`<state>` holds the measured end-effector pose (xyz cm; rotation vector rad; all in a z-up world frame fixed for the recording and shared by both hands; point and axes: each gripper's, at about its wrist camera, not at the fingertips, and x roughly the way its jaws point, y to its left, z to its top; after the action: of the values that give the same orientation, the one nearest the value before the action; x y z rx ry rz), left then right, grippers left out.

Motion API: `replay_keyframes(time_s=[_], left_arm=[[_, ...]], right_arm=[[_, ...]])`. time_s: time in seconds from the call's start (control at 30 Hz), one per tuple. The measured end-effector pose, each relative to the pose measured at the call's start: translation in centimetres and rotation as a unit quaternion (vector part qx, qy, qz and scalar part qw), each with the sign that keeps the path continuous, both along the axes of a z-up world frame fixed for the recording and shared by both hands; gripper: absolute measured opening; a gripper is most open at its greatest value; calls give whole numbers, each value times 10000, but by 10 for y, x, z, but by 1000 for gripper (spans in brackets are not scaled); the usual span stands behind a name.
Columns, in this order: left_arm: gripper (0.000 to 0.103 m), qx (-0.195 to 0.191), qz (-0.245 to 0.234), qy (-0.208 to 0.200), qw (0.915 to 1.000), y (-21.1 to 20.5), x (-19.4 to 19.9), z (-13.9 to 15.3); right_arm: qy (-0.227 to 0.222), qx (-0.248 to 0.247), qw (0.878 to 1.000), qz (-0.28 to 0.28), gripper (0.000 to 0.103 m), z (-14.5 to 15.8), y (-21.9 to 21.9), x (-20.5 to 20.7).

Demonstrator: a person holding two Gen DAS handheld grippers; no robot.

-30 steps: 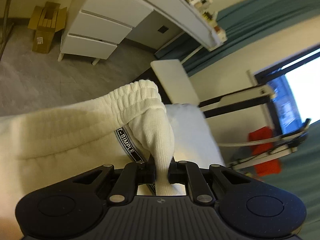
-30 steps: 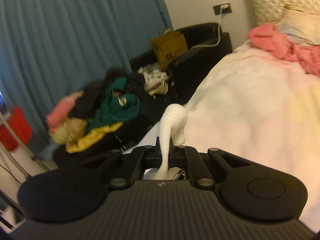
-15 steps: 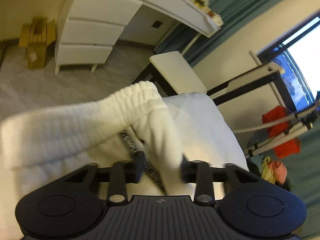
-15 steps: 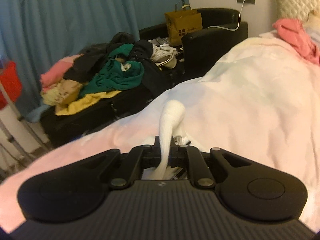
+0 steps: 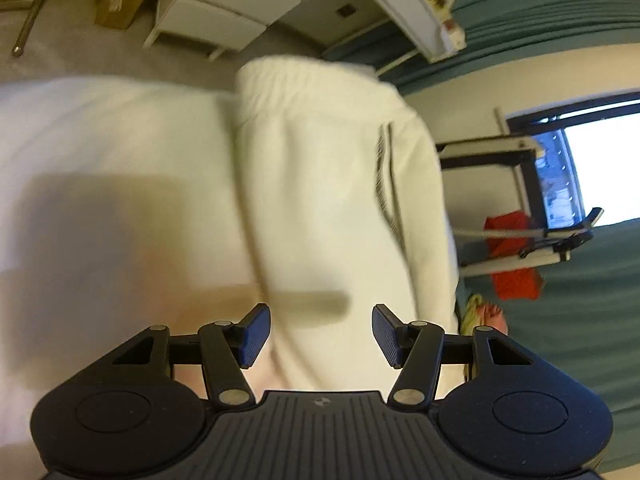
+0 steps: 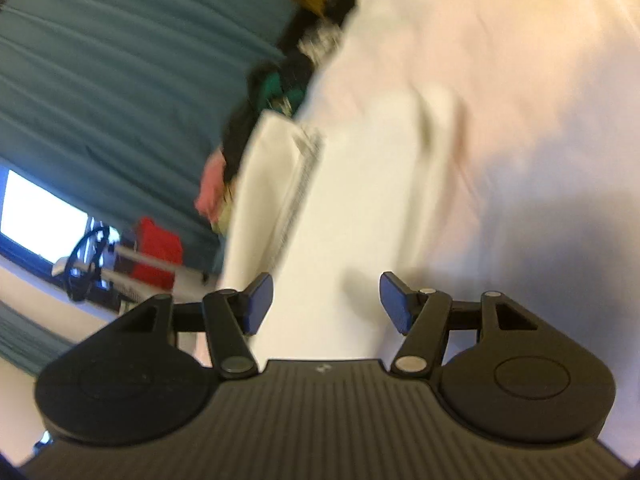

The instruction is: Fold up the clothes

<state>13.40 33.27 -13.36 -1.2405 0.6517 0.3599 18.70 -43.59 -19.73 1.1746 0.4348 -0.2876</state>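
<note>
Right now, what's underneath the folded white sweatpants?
The folded white ribbed-waistband sweatpants lie on a pale, pinkish-white bed cover that spreads out around them. Whatever sits directly beneath the fabric is covered.

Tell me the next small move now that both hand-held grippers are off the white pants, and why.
Probably regrip for the next fold. The left hand-held gripper and right hand-held gripper have just been opening and pinch nothing; the white pants lie lengthwise on the bed, still long. Both views are blurred, so steady them first.
</note>
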Motion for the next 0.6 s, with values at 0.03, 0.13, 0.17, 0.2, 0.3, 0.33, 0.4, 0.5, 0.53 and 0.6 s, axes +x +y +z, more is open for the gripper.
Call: replay_keyframes(time_s=[0.03, 0.13, 0.17, 0.2, 0.3, 0.33, 0.4, 0.5, 0.53, 0.6], left_arm=[[58, 12, -51, 49, 10000, -1, -2, -2], [58, -29, -37, 34, 10000, 0, -1, -18], [57, -57, -39, 6, 10000, 0, 1, -24], [53, -106, 1, 3, 9999, 1, 4, -31], [44, -268, 195, -154, 9993, 6, 15, -45], [42, -262, 251, -278, 9990, 8, 20, -45], [30, -221, 293, -351, 9987, 13, 33, -45], [17, 25, 295, -463, 9985, 22, 50, -39], [16, 35, 362, -534, 9979, 23, 51, -38], [13, 53, 497, -678, 9964, 24, 53, -35]], right_arm=[[85, 216, 9997, 116, 61, -7, -1, -2], [140, 654, 9968, 438, 55, -26, -1, -1], [165, 659, 9964, 511, 50, -30, 0, 3], [188, 662, 9959, 580, 48, -35, 1, 7], [148, 575, 9966, 576, 38, -48, 3, 22], [94, 545, 9971, 521, 36, -51, 4, 26], [-155, 571, 9978, 299, 34, -55, -1, 32], [-446, 664, 9967, -103, 34, -62, -12, 38], [-488, 588, 9970, -141, 34, -62, -15, 42], [-572, 436, 9972, -218, 34, -62, -20, 50]])
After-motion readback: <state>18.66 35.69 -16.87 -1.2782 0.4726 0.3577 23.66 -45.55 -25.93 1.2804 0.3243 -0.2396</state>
